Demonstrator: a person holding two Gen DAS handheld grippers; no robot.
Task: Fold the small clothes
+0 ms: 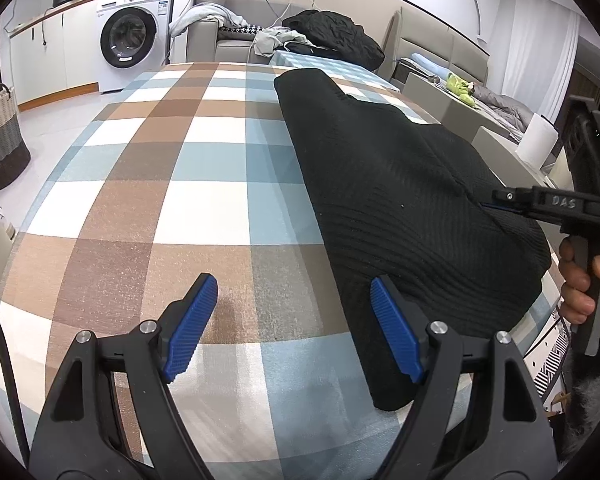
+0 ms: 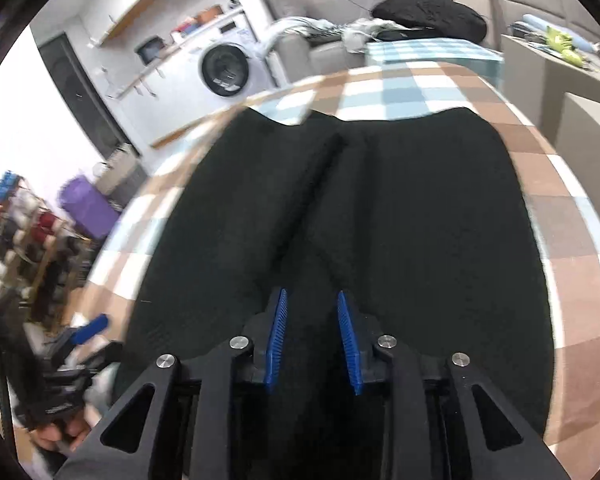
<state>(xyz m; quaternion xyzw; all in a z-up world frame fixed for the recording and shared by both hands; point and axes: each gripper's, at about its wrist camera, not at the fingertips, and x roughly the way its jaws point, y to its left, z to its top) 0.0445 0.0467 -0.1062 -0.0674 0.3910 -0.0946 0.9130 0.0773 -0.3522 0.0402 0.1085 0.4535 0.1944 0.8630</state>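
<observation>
A black knit garment (image 1: 400, 184) lies folded lengthwise on the checked tablecloth (image 1: 180, 200), along the table's right side. My left gripper (image 1: 292, 296) is open just above the cloth, its right finger (image 1: 396, 332) touching the garment's near left edge. My right gripper (image 1: 496, 200) reaches in from the right onto the garment's right side. In the right wrist view the right gripper (image 2: 312, 304) hovers over the black garment (image 2: 400, 220), jaws a small gap apart, with black fabric between and under them; whether it pinches fabric is unclear.
A washing machine (image 1: 130, 36) stands at the back left, with a woven basket (image 1: 0, 136) on the floor. A sofa with piled clothes (image 1: 332, 36) is behind the table. A paper roll (image 1: 538, 140) stands at the right.
</observation>
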